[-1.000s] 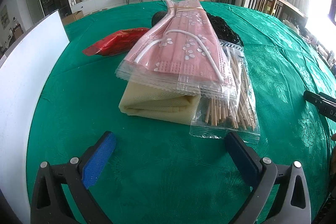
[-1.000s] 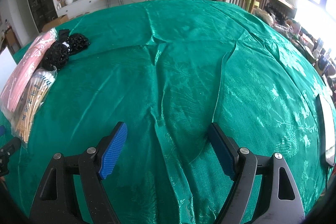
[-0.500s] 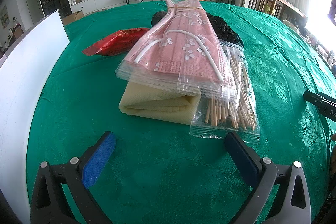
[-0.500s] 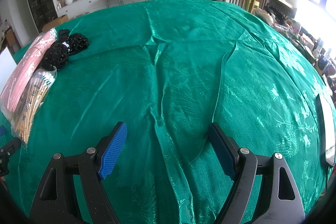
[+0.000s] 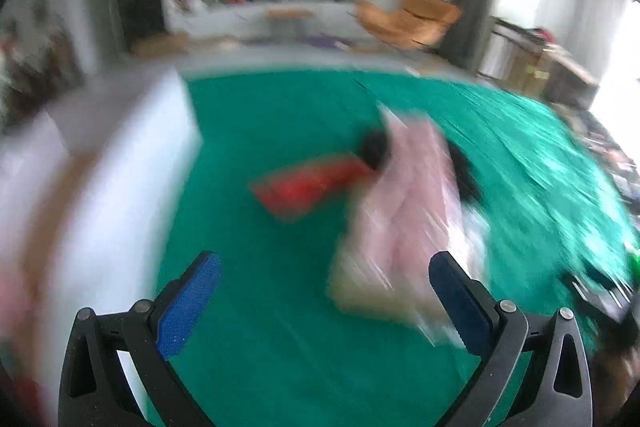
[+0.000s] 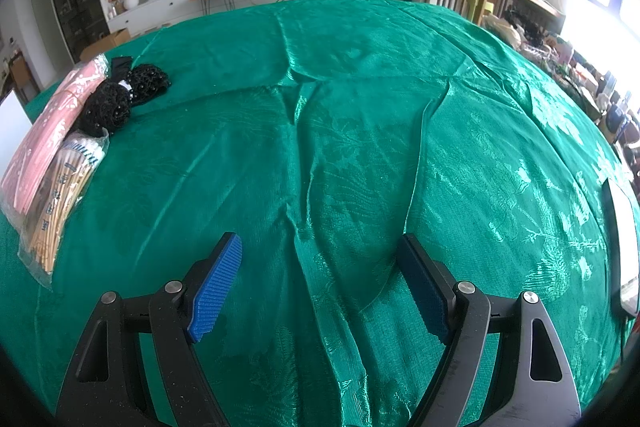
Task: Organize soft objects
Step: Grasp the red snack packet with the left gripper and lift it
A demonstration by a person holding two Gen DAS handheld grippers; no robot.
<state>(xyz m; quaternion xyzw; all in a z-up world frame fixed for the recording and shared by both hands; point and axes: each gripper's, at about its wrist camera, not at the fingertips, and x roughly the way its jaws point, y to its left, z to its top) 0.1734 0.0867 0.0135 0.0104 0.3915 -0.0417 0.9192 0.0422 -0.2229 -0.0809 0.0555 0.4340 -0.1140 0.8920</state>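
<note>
Green cloth (image 6: 360, 131) covers the whole table, and the soft things lie in one heap near its left side. The left view is now smeared with motion blur, where half a second ago it was sharp and level over the heap: the left gripper (image 5: 324, 301) has swung up and leftward, so the white board (image 5: 132, 187) fills much more of its frame and the heap sits further off and to the right. Its jaws stand wide, with nothing between them.

Through the blur the pink masks (image 5: 412, 195) can still be made out on top, a beige cloth (image 5: 360, 291) under their near end, a red pack (image 5: 308, 187) just to their left and something black (image 5: 376, 147) behind. Edges and contacts in this view are too smeared to judge.

The right gripper (image 6: 320, 283) has not shifted; it hovers over bare cloth, jaws wide and empty, well apart from the heap. From its side the masks (image 6: 52, 131), a black net (image 6: 116, 99) and a bag of sticks (image 6: 60, 199) lie at the far left, touching one another, in the same places as before.

My reading is that sorting has not begun: nothing is gripped and the heap is undisturbed. The left hand's swing looks like a repositioning, perhaps toward the board side, though where it is headed cannot be told. The masks' slippery wrapper will probably slide if pinched by a corner.
</note>
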